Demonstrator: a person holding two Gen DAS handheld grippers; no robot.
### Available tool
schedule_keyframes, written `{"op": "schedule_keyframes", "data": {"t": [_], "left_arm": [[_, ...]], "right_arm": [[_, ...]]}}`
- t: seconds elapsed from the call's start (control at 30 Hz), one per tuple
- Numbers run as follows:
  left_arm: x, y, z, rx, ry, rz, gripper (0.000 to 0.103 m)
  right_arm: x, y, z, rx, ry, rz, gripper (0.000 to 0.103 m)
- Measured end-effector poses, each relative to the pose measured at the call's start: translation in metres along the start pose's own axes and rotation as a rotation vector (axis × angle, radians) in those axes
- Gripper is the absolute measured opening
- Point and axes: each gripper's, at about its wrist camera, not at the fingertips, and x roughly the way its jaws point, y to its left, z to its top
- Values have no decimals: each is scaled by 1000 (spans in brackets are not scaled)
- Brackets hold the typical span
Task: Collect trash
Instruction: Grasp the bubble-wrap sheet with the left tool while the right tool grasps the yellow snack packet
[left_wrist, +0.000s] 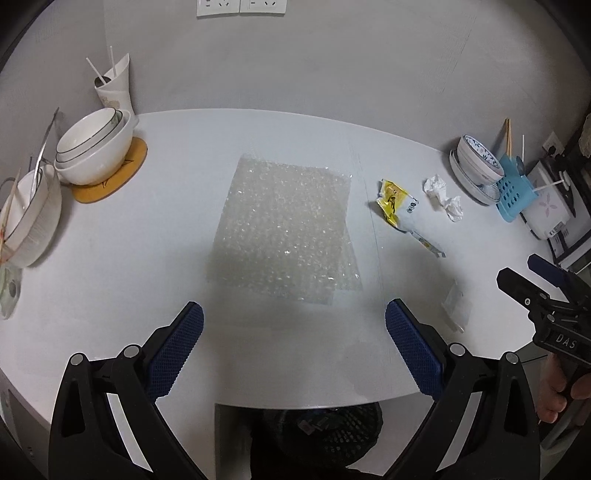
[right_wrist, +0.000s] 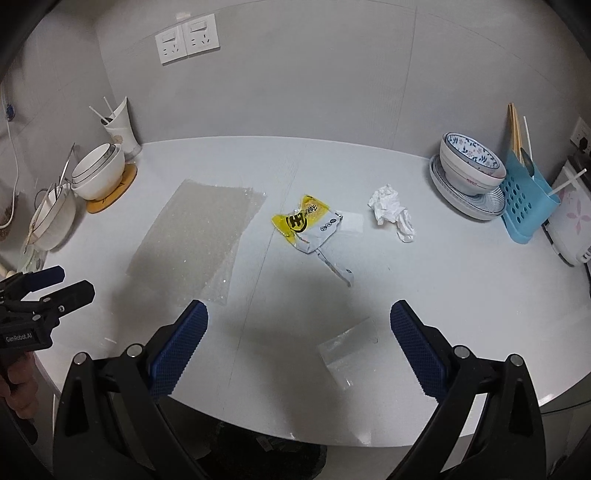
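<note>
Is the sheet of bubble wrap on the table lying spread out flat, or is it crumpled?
Spread flat: the bubble wrap lies open on the table, its edges straight.

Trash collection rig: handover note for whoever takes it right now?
Left gripper: open, empty, above the bubble wrap.
Right gripper: open, empty, above the small clear bag.
On the table: bubble wrap, yellow wrapper, crumpled tissue, clear bag.
Black bin sits below the near edge.
Done: nothing picked up from the table as it lies.
Left: all four pieces into the bin.
</note>
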Motion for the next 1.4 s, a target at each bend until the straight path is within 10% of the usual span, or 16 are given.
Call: {"op": "schedule_keyframes", "data": {"t": [1.1,1.4], "left_arm": [[198,40,80,-28,292,74,95],[202,22,85,17,325,136,68]], "right_arm": [[240,-29,105,308,431,-51,81],[249,-28,109,309,452,-97,62]]}}
